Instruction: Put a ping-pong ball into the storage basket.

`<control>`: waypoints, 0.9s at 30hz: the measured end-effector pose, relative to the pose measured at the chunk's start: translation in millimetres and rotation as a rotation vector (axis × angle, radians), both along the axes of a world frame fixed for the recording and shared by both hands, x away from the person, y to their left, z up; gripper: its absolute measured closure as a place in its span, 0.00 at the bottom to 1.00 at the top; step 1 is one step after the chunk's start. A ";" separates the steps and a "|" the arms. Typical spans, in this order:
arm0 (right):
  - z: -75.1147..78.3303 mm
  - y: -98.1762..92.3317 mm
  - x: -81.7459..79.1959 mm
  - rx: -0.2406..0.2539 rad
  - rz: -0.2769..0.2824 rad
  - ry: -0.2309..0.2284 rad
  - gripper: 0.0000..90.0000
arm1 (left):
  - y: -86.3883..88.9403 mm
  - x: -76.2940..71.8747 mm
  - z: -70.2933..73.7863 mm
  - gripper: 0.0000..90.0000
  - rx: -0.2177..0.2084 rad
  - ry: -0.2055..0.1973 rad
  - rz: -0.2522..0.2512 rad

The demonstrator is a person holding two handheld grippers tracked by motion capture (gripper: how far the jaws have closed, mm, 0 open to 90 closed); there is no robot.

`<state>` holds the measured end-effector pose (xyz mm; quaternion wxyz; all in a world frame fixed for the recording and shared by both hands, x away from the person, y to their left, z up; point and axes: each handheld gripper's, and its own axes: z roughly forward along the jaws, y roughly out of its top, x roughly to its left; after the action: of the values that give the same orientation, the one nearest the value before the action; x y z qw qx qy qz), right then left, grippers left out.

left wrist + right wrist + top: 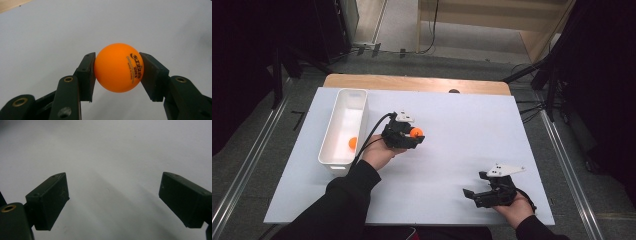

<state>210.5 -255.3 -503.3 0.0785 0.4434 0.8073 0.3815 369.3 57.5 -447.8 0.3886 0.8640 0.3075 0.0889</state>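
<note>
Step in hand: carrying a ball to the bin. Left gripper (412,134) has its jaws clamped on a glossy orange table-tennis ball with dark printed lettering (118,67), one pad on each side. The ball is held just above the white sheet covering the worktop (452,150), near the sheet's middle, somewhat toward its left edge.

Right gripper (479,192) sits near the sheet's near right corner, jaws spread wide with nothing between them; idle, by my reading.

Container: long white rectangular plastic bin (340,150) lying along the sheet's left edge, just beside the left gripper. Inside, a second orange ball (353,143) rests at the bin's near end; the rest of the bin floor looks bare.

Next move, as I judge: swing the held ball leftward over the bin's rim, lower it, then release gently so it does not bounce out.
</note>
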 end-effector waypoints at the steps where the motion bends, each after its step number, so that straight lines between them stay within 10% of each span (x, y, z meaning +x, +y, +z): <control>1: 0.0 0.0 0.0 0.000 0.002 0.000 0.09 | 0.7 0.0 1.2 0.56 0.003 0.001 -0.004; 27: -0.2 3.1 3.2 -0.008 0.018 -0.007 0.09 | 12.3 -8.4 21.5 0.56 0.035 0.023 -0.039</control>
<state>213.7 -252.2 -503.5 0.0793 0.4344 0.8125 0.3806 360.9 69.8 -426.2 0.3716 0.8774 0.2936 0.0768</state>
